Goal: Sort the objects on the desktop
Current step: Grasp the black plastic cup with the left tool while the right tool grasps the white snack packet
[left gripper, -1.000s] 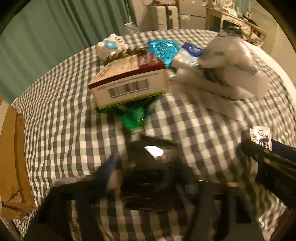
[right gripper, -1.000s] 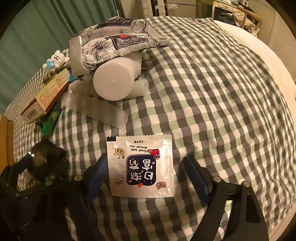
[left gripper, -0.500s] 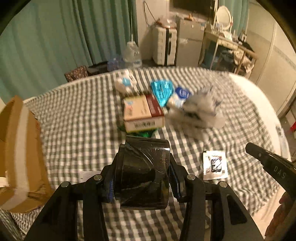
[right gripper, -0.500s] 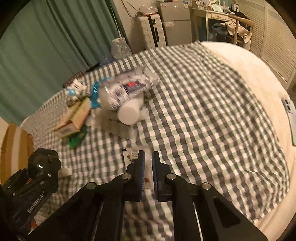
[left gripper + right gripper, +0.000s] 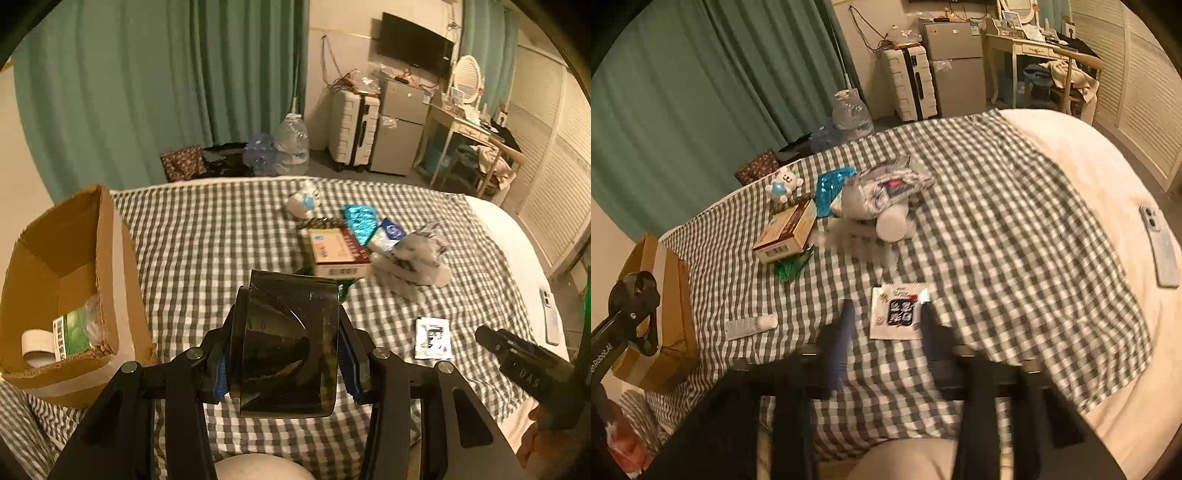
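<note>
My left gripper (image 5: 284,354) is shut on a black roll (image 5: 288,343), held up above the checked cloth (image 5: 207,251). An open cardboard box (image 5: 55,280) stands to its left with a green-labelled pack and a white roll inside. In the right wrist view my right gripper (image 5: 886,308) is blurred and its jaws are opening. A white sachet with a dark print (image 5: 897,314) lies flat on the cloth below, showing between the fingers, and the pads do not press on it. The same sachet (image 5: 434,338) shows in the left wrist view, right of the roll.
A pile at the far side holds a red and cream carton (image 5: 786,232), a white plush toy (image 5: 785,182), a blue foil pack (image 5: 833,188), a printed bag over a white bottle (image 5: 886,188) and a green wrapper (image 5: 792,266). A small tube (image 5: 750,326) lies near the box. A phone (image 5: 1161,251) rests at the right edge.
The left gripper rose and drew back from the pile with the black roll, and the box came into view. The right gripper shut at the sachet, then rose with jaws parting; the sachet stays on the cloth.
</note>
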A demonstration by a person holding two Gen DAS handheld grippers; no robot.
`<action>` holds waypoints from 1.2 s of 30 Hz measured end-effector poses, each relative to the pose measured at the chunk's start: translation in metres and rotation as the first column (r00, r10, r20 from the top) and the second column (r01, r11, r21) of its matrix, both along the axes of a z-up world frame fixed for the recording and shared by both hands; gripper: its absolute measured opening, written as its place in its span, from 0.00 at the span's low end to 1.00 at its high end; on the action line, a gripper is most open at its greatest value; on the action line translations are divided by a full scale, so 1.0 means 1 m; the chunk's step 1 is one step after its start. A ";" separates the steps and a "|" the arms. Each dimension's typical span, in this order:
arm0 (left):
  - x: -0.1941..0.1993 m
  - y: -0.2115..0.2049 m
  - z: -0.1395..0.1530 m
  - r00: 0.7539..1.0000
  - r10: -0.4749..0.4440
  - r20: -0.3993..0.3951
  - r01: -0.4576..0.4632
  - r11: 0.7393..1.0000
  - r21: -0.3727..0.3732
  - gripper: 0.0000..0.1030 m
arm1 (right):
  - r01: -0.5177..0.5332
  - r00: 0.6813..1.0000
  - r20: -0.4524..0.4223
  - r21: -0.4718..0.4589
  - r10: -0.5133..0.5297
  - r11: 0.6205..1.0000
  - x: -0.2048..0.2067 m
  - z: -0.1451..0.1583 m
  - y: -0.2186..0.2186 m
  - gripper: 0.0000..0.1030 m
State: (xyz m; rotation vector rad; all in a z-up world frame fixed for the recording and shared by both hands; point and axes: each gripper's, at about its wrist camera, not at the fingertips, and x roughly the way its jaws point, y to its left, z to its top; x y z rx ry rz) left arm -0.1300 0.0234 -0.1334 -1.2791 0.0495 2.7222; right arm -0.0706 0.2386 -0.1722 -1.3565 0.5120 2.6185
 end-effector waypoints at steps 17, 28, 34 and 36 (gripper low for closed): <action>-0.074 0.020 -0.117 0.961 -0.010 0.278 0.013 1.000 -0.009 0.66 | 0.010 0.972 0.235 -0.049 0.001 0.999 -0.070 -0.110 0.016 0.62; -0.049 -0.036 -0.105 0.945 0.013 0.326 -0.001 0.999 -0.038 0.81 | -0.078 0.946 0.319 0.063 0.054 0.995 -0.080 -0.117 -0.008 0.76; -0.034 -0.034 -0.129 0.927 -0.019 0.375 0.037 0.999 -0.040 0.81 | -0.046 0.955 0.295 0.048 0.029 0.998 -0.067 -0.110 -0.004 0.53; -0.033 -0.026 -0.136 0.917 -0.041 0.397 0.067 0.996 -0.051 0.81 | -0.025 0.961 0.275 0.022 0.018 0.999 -0.062 -0.108 0.001 0.46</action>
